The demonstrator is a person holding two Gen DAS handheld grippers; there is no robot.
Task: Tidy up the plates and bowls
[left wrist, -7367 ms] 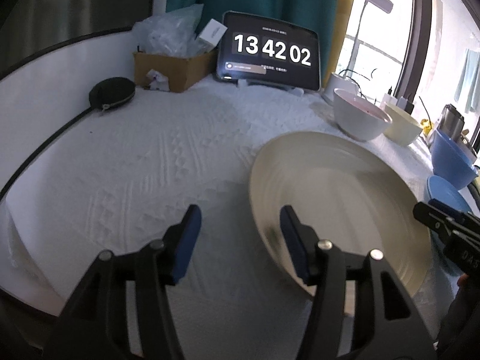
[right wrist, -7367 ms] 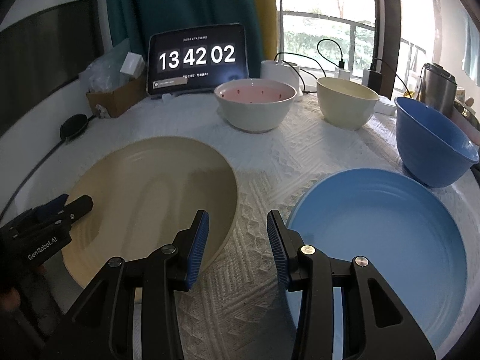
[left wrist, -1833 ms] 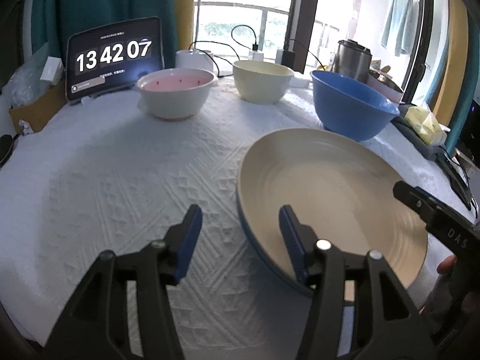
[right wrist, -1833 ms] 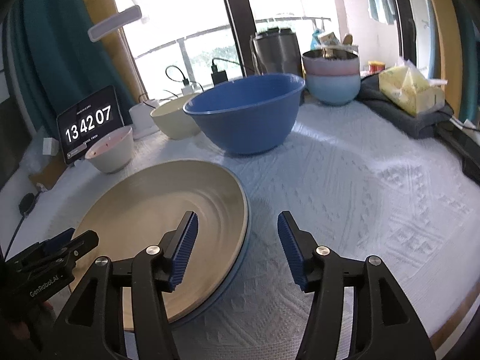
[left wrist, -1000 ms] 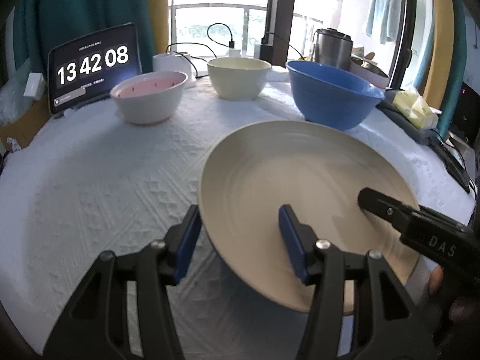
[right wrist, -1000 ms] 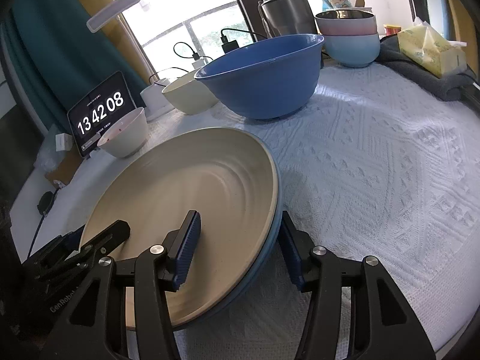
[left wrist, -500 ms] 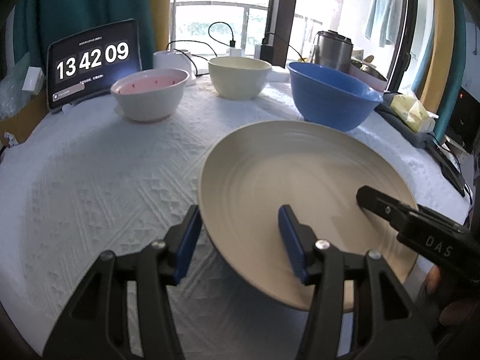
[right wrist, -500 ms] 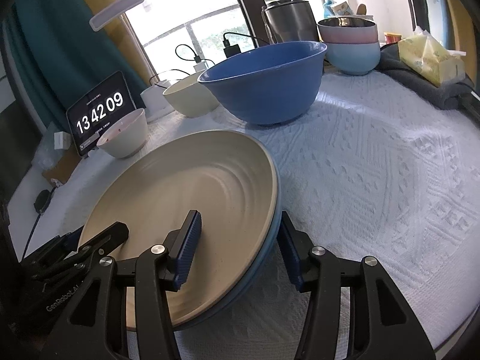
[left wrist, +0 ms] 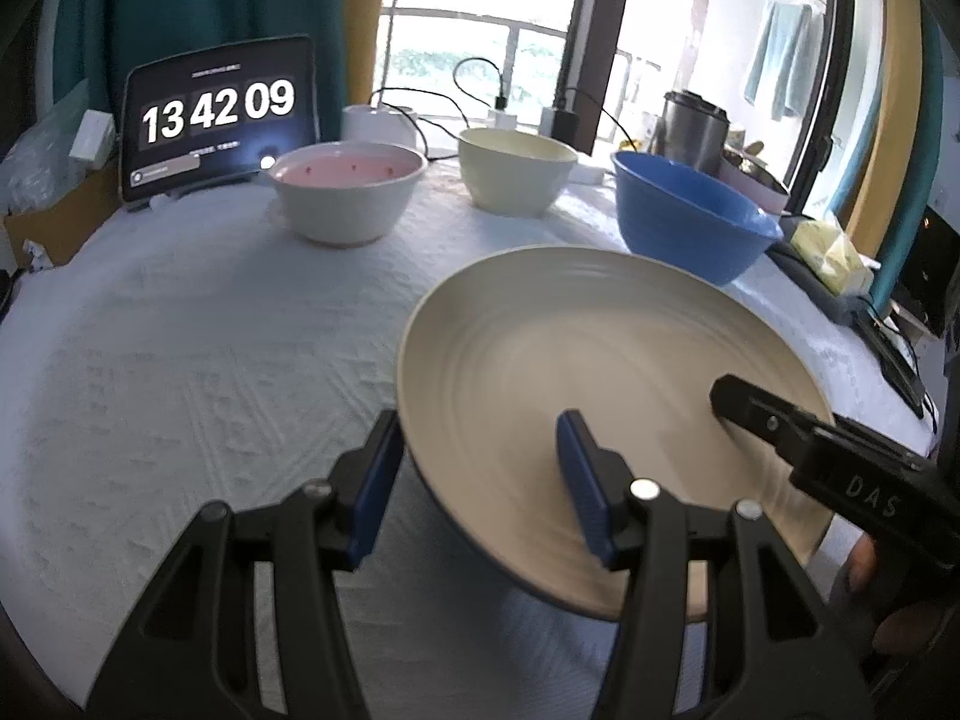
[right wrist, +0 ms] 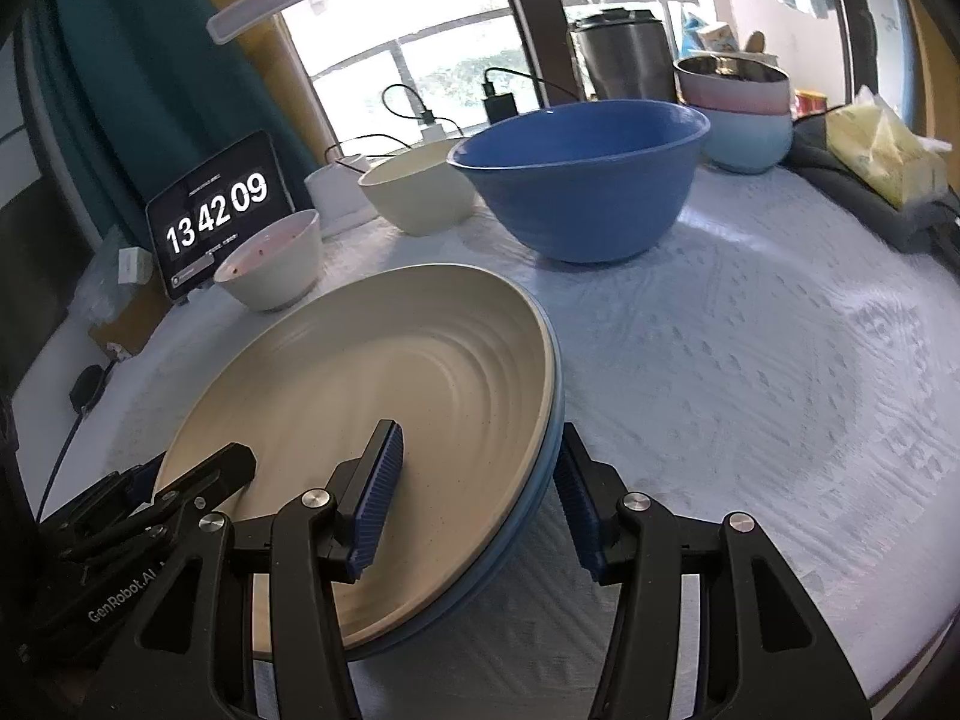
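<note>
A cream plate (left wrist: 600,372) lies stacked on a blue plate (right wrist: 534,480), seen in both wrist views. My left gripper (left wrist: 480,480) is open with its jaws straddling the stack's left rim. My right gripper (right wrist: 474,492) is open and straddles the stack's right rim. The stack looks tilted or raised off the white cloth at the near side. Three bowls stand behind: a pink-lined white bowl (left wrist: 348,198), a cream bowl (left wrist: 516,177) and a blue bowl (left wrist: 690,216).
A tablet clock (left wrist: 219,120) stands at the back left beside a cardboard box (left wrist: 54,210). A steel kettle (right wrist: 624,57), stacked pastel bowls (right wrist: 738,114) and a yellow tissue pack (right wrist: 882,150) sit at the back right. White textured cloth (right wrist: 750,372) covers the table.
Over seven seconds the cream plate came to lie on the blue plate. In the last second both grippers closed in over the stack's rims; little moved in the last half second.
</note>
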